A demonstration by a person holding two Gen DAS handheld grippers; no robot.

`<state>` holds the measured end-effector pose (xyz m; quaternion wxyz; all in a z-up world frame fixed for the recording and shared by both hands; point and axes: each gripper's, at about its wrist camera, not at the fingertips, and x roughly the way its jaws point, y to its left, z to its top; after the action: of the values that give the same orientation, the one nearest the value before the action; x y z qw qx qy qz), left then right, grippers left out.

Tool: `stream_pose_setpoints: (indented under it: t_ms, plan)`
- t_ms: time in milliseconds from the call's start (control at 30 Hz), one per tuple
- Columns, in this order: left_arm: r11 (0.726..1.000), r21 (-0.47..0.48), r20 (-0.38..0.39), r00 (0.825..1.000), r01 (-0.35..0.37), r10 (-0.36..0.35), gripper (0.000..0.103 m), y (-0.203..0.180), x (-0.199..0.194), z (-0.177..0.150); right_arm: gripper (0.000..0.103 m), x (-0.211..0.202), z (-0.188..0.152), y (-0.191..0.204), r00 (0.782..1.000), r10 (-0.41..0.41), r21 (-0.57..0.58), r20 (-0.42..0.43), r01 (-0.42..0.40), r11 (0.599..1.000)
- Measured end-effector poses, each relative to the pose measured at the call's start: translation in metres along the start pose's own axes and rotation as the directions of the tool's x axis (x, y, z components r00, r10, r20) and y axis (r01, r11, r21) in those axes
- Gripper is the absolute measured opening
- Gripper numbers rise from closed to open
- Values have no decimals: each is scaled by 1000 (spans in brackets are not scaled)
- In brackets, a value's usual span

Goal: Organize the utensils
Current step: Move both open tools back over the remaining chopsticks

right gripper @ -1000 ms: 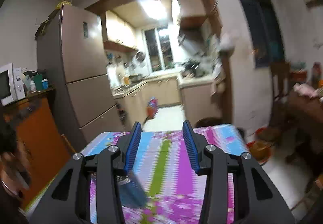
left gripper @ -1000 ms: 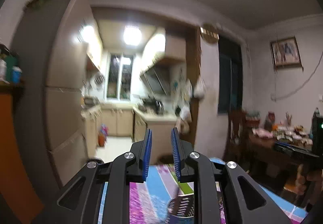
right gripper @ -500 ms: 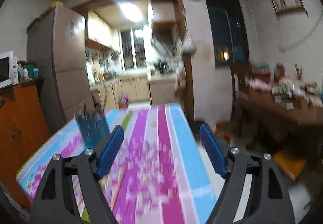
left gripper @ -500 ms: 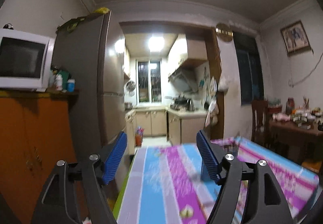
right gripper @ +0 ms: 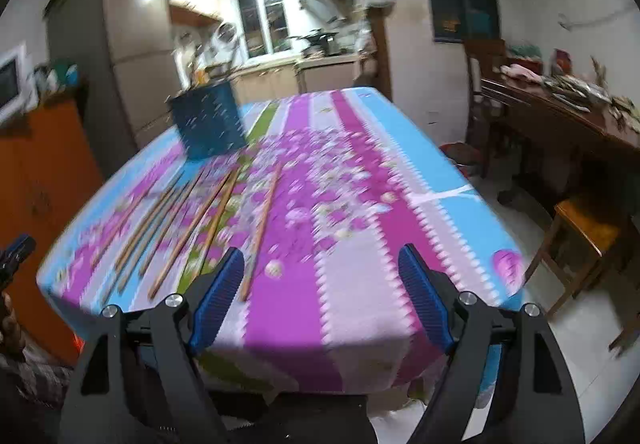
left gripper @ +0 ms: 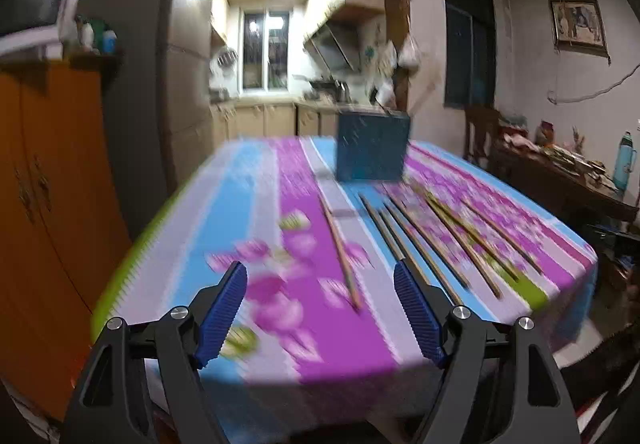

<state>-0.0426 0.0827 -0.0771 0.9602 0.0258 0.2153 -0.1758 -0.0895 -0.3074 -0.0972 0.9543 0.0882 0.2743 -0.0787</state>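
A: What's laid out?

B: A tabletop [left gripper: 248,180] under a striped purple, blue and white floral cloth. At its far end stands a dark blue perforated box-shaped holder [left gripper: 372,148]. Nearer, long thin wooden chopsticks [left gripper: 440,240] lie side by side, long axes running away from the viewer.

A: And the tools?

B: The left hand-held gripper [left gripper: 320,308] is spread wide and empty; the right hand-held gripper [right gripper: 322,296] likewise. Both hover off the near edge.

A: Which is nearer?

B: Blur makes it uncertain, but one lone chopstick [left gripper: 340,248] points between the left fingers; probably the left.
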Motion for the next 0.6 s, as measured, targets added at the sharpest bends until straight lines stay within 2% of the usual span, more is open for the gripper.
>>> stream_pose_setpoints:
  t_ms: [67,300,367,467,500,600]
  plan:
    - [999,33,-39,999,17,-16,66,-13,7,-9,76,1,-8,16,1000,19,-52,0,-19,998]
    - [991,119,-96,994,56,-45,46,-55,21,-21,75,-2,-31,56,996,91,-175,-5,-91,980]
    - [989,136,-109,993,57,-42,33,-63,25,-24,69,-1,-33,63,995,101,-191,-7,-100,977]
    - [984,168,-130,991,62,-40,24,-75,30,-30,57,1,-36,67,995,95,-207,-1,-93,974]
    - [983,173,-135,990,64,-41,23,-78,31,-32,49,2,-37,69,996,91,-218,2,-89,972]
    - [982,172,-147,988,81,-56,23,-84,34,-35,35,8,-36,76,996,93,-252,7,-88,964]
